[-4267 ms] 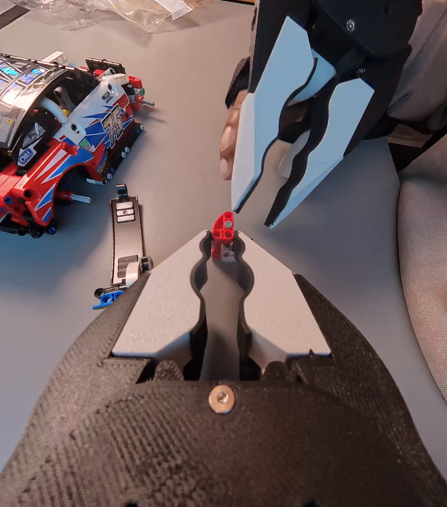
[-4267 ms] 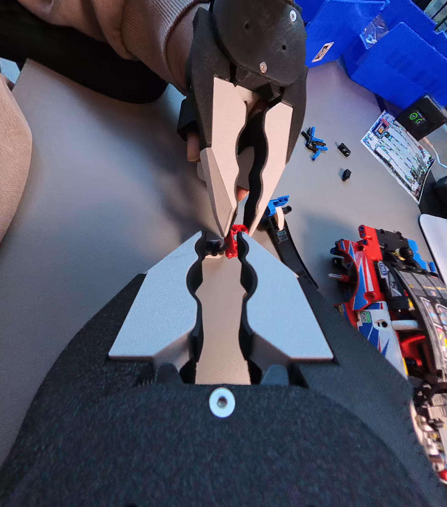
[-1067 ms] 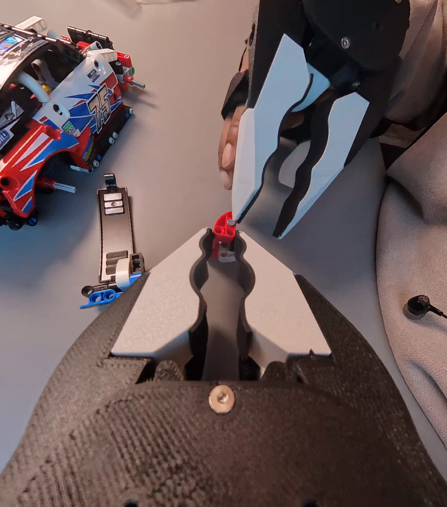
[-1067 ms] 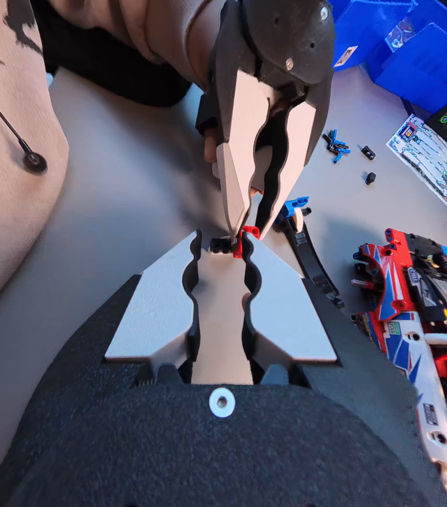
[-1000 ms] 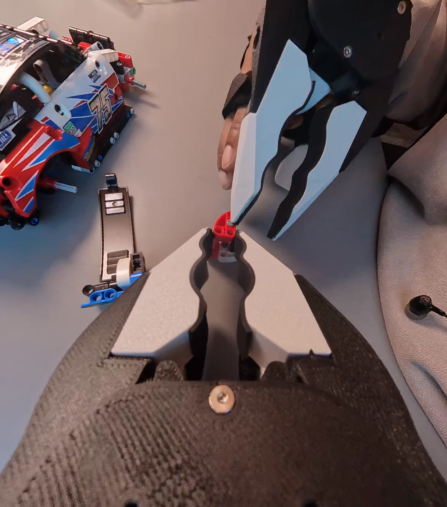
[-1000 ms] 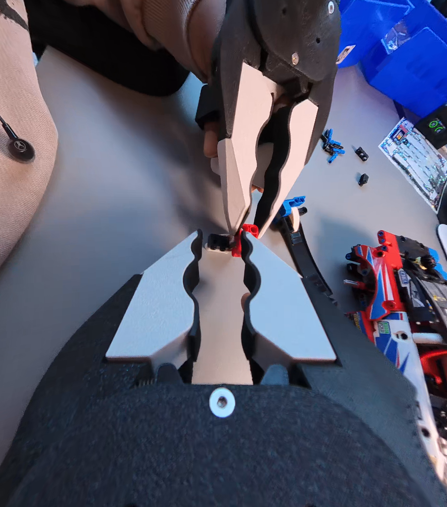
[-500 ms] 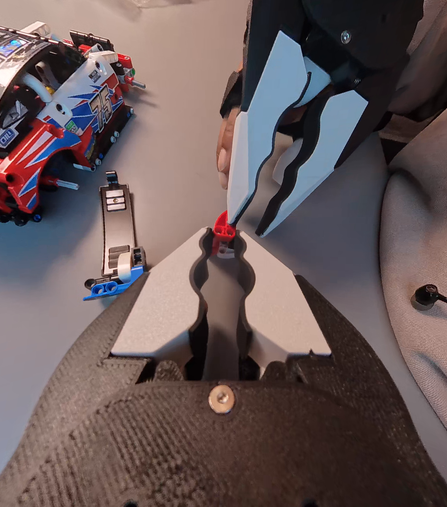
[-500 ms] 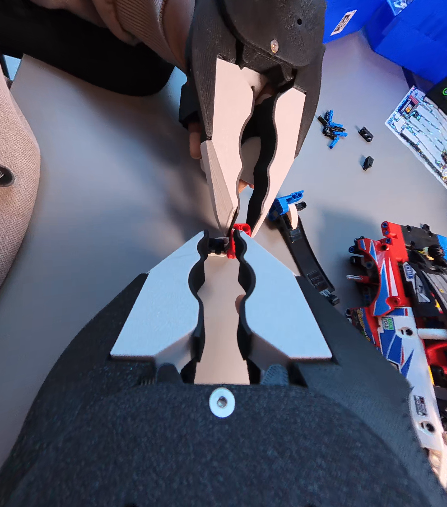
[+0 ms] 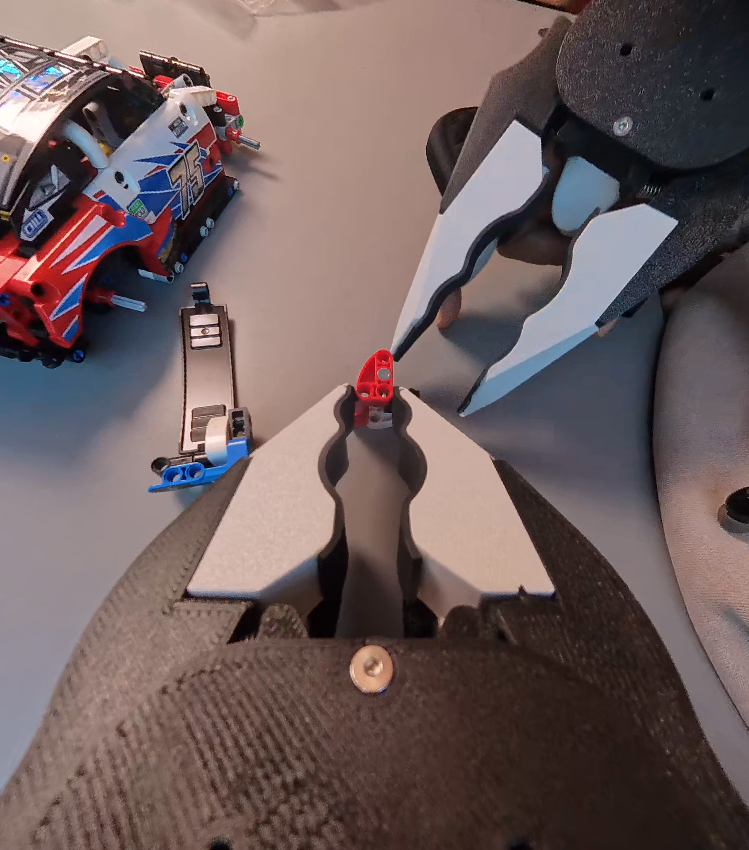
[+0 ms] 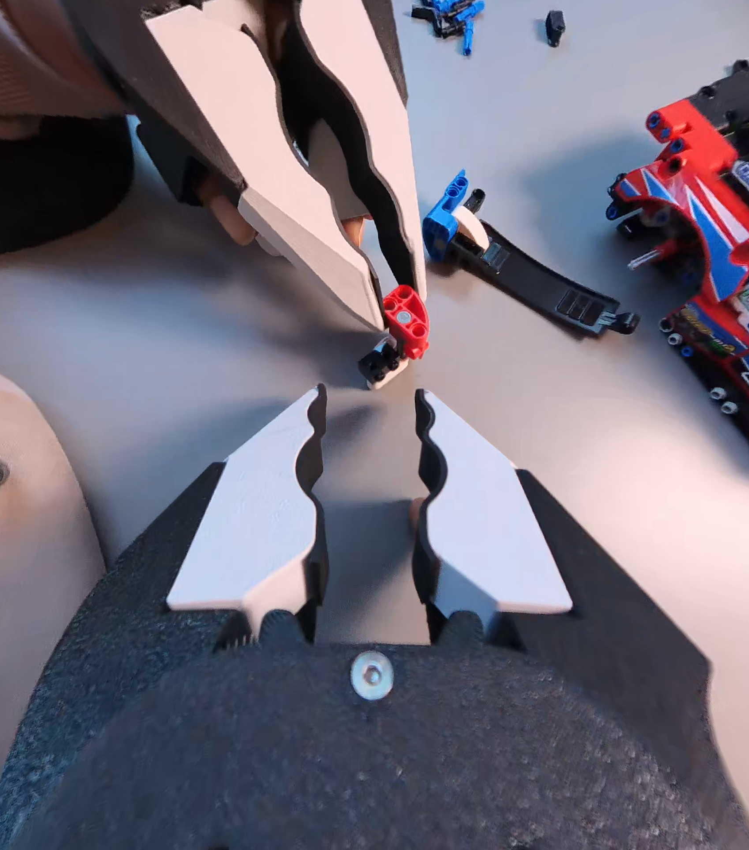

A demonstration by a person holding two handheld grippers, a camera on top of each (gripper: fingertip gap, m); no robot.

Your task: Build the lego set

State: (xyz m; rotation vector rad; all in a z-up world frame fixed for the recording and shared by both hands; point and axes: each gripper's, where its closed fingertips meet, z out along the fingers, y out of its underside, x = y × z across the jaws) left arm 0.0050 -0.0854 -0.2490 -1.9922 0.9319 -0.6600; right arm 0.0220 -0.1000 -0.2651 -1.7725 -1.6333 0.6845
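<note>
Race car (image 9: 87,184) looked mostly built w/ black panel (image 9: 205,368) unattached; left gripper (image 9: 375,398) pinched red sub-assembly (image 9: 377,381), right gripper (image 10: 370,395) spread.

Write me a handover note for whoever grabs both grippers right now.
Left gripper: shut on the small red holed lego piece, which has black and white bits attached.
Right gripper: open, empty, just short of that piece.
Long black lego panel with blue end lies loose on the grey table, beside the red, white and blue lego race car.
Done: small sub-assembly is joined.
Left: fit it and the panel to the car.
</note>
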